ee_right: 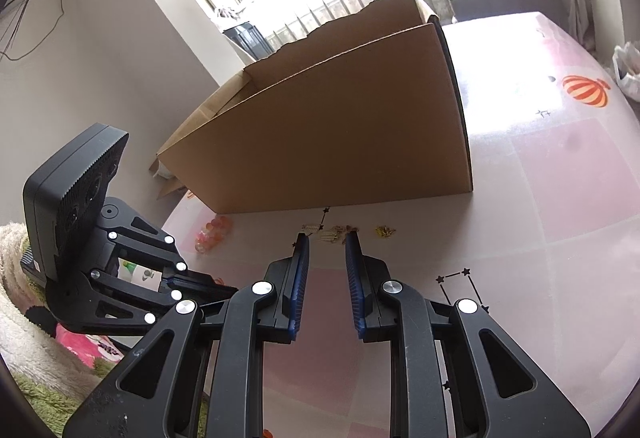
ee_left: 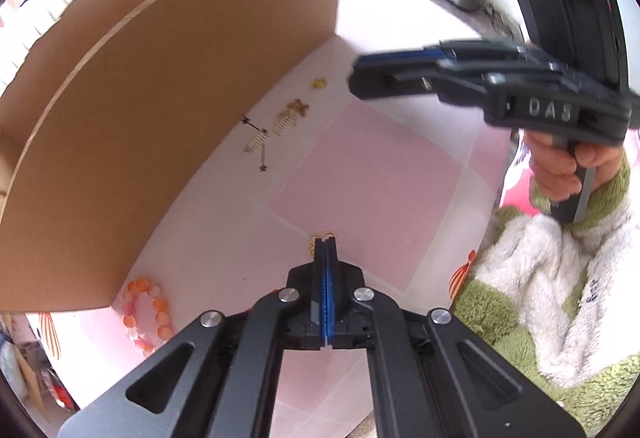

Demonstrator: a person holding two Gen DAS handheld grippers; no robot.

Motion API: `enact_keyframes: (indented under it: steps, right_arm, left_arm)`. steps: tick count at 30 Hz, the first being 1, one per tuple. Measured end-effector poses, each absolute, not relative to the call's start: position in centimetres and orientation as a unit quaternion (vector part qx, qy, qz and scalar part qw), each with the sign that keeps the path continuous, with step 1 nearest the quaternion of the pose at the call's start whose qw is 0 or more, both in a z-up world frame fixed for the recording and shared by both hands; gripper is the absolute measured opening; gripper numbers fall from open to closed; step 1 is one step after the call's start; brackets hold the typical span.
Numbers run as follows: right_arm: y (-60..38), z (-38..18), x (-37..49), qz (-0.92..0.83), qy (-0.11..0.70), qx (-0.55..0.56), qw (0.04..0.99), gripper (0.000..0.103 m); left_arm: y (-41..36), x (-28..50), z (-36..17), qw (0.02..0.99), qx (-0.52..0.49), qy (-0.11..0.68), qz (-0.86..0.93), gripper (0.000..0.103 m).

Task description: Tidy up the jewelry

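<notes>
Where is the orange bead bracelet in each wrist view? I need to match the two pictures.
Left wrist view: orange bead bracelet lies at lower left on the table, just off the near corner of the cardboard box.
Right wrist view: the bracelet sits left of centre, bunched below the box's left end.
Shared landmark: the cardboard box standing behind the jewelry.
</notes>
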State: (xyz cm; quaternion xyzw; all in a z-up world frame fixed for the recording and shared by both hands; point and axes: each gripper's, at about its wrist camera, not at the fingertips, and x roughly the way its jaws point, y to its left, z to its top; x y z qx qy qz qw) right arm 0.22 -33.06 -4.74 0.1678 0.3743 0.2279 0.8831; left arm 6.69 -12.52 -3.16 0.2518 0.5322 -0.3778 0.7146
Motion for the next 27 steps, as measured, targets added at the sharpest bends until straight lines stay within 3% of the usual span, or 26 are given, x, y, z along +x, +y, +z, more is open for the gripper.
enact_keyframes:
  steps: [6,14,18,27]
  right_arm:
    - [-30.3,-4.1,-0.4,0.244,0.396,0.111,0.878,0.026]
    - [-23.1,-5.3,-1.3,0.273,0.439,-0.034,0.855,0.027]
    - [-20.9,-5.5,-1.2,0.256,0.442,-0.12,0.851,0.027]
    - [-19.9,-6.0,0.5,0.266,0.5,-0.157,0.809,0.023]
  left_arm:
    - [-8.9,7.1,-3.8,0.751,0.181,0.536,-0.341,0.003]
    - [-5.8,5.4,-2.8,0.807,0.127,0.493,-0.298,0.034]
    - [-4.7,4.6,-3.0,0.817,0.111,0.48,-0.3,0.043]
    - [-3.7,3.1,-3.2,0.83,0.109,0.447,-0.316,0.046]
